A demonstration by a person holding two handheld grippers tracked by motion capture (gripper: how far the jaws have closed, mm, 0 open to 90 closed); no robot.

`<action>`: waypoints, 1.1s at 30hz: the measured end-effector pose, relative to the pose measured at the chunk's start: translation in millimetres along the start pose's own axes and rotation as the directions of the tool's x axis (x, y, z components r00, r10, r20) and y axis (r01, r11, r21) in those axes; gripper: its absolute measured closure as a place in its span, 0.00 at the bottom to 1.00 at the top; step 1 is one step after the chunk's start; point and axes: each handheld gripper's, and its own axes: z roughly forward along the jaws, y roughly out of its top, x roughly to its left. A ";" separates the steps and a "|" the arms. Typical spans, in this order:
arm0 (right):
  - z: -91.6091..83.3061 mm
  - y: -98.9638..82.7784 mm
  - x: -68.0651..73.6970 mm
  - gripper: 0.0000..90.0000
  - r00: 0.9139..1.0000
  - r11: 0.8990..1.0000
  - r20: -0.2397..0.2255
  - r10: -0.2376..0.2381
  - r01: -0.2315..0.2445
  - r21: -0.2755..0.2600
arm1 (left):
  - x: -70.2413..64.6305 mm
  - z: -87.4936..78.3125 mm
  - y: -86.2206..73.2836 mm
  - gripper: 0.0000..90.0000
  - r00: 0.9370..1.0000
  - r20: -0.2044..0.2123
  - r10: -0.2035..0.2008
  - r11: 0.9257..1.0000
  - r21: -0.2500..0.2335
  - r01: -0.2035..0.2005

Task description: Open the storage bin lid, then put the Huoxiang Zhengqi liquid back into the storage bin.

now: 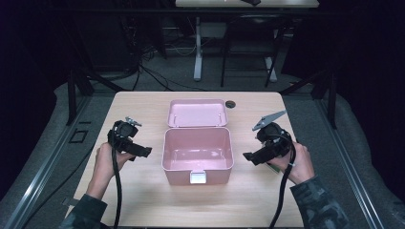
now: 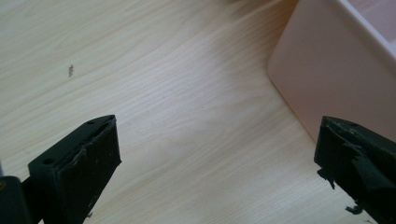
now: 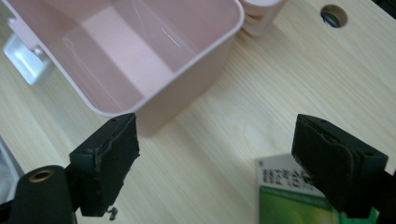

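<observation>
An open pink plastic box [image 1: 197, 151] stands mid-table with nothing in it, its lid [image 1: 197, 113] folded back behind and a white latch [image 1: 197, 177] at the front. My left gripper [image 1: 143, 151] hovers left of the box, pointing at it. In the left gripper view its jaws [image 2: 215, 140] stand open over bare wood, with the box wall [image 2: 336, 70] at the right. My right gripper [image 1: 248, 156] is at the right of the box, open [image 3: 217, 135], the box corner [image 3: 177, 100] ahead. A green and white packet [image 3: 289, 196] lies on the table under its right jaw.
The wooden table [image 1: 143, 200] has a round cable hole [image 1: 230, 103] behind the lid, which the right gripper view shows too [image 3: 334, 15]. Black cables trail from both grippers toward the near edge. Another table's legs [image 1: 197, 47] stand farther back on the floor.
</observation>
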 end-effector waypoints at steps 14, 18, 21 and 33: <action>-17.6 -0.8 -50.4 0.10 0.999 0.992 0.040 0.024 -0.029 0.119 | 2.1 9.1 -10.7 0.00 1.000 0.001 0.002 0.999 0.046 -0.002; -11.3 -2.5 -61.7 0.08 0.998 0.984 0.044 0.039 -0.046 0.173 | 5.4 10.8 -15.5 0.00 1.000 -0.005 -0.005 0.998 0.058 0.006; -6.8 -2.2 -70.7 0.04 0.998 0.972 0.038 0.043 -0.050 0.231 | 7.2 13.9 -19.0 0.00 1.000 -0.005 -0.011 0.997 0.072 0.012; 22.7 -1.8 -93.1 0.23 0.997 0.907 -0.059 0.047 -0.018 0.420 | 11.1 17.5 -25.1 0.00 1.000 -0.002 -0.018 0.995 0.094 0.018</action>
